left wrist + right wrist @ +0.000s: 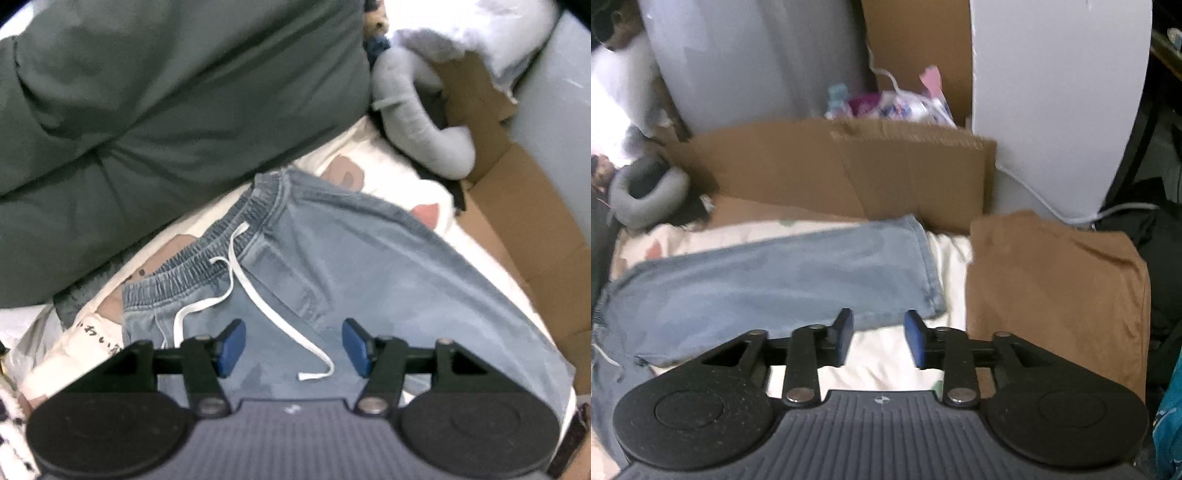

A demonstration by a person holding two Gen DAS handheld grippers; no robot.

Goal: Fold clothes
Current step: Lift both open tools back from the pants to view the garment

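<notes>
Light blue jeans (369,266) with an elastic waistband and a white drawstring (258,295) lie flat on a cream patterned sheet (369,162). My left gripper (293,345) is open and empty, hovering just above the jeans below the waistband, with the drawstring between its blue pads. In the right wrist view the jeans' legs (775,273) stretch to the right, ending in a hem. My right gripper (879,338) is open and empty, above the sheet (894,354) just in front of the hem. A folded brown garment (1052,291) lies to the right.
A dark green duvet (166,110) bulges at the upper left. A grey neck pillow (417,122) lies beyond the jeans. A cardboard box (849,170) stands behind the bed, with a white wall (1052,92) behind. Dark clothing (1145,229) lies far right.
</notes>
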